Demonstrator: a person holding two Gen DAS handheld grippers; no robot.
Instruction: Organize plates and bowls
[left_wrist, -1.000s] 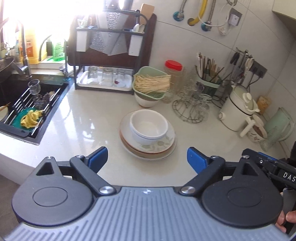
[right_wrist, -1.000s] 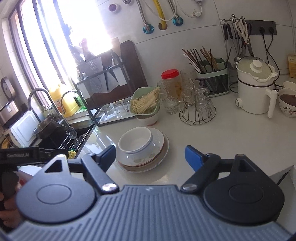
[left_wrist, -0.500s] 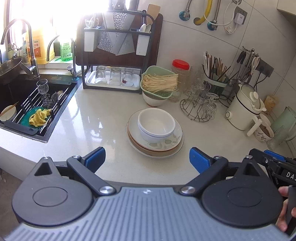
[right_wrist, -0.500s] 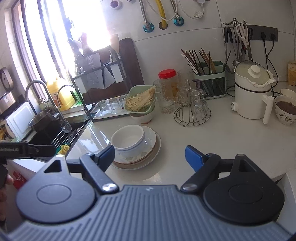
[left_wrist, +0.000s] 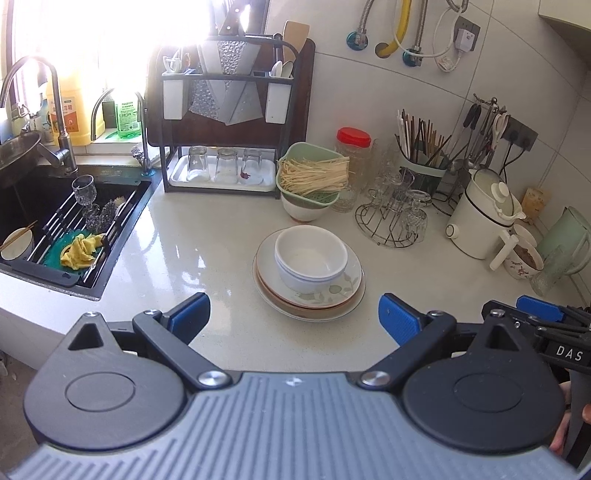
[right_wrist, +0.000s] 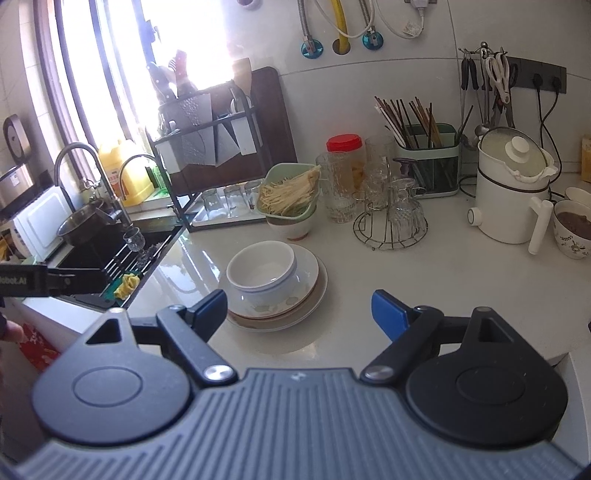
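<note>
Here, hovering near the front edge of the pale counter (left_wrist: 192, 251), well short of the dishes: left gripper (left_wrist: 293, 314) with blue-padded fingers (left_wrist: 190, 312) spread wide, holding nothing. Matching it on the right: right gripper (right_wrist: 297, 312), jaws likewise standing wide apart and gripping nothing, blue fingers (right_wrist: 388, 314) framing the near side of the stack in the right wrist view. Sitting at the middle of the counter, just beyond both grippers: a stack of plates (left_wrist: 347, 291), the top one showing a faint leaf pattern, a brown-rimmed one peeking out below. Resting inside that top plate, toward its far left part: a white bowl (left_wrist: 311, 258), seemingly nested in a second one, upright. Standing farther back, just behind the stack: a green basket (left_wrist: 308, 175) carrying pale noodles, perched on another bowl (left_wrist: 303, 212). Crowding the far right: a red-lidded jar (left_wrist: 353, 149), a wire stand (left_wrist: 391, 221) hung with glasses, a chopstick holder (left_wrist: 421, 166), a white kettle (left_wrist: 480, 218). Occupying the far left: a dark sink (left_wrist: 55, 229) holding a yellow cloth (left_wrist: 81, 251) and a stemmed glass, with a dish rack (left_wrist: 225, 129) just right of it sheltering upturned glasses on a tray. Peeking in at the far right edge of the left wrist view: part of the other gripper's dark body.
</note>
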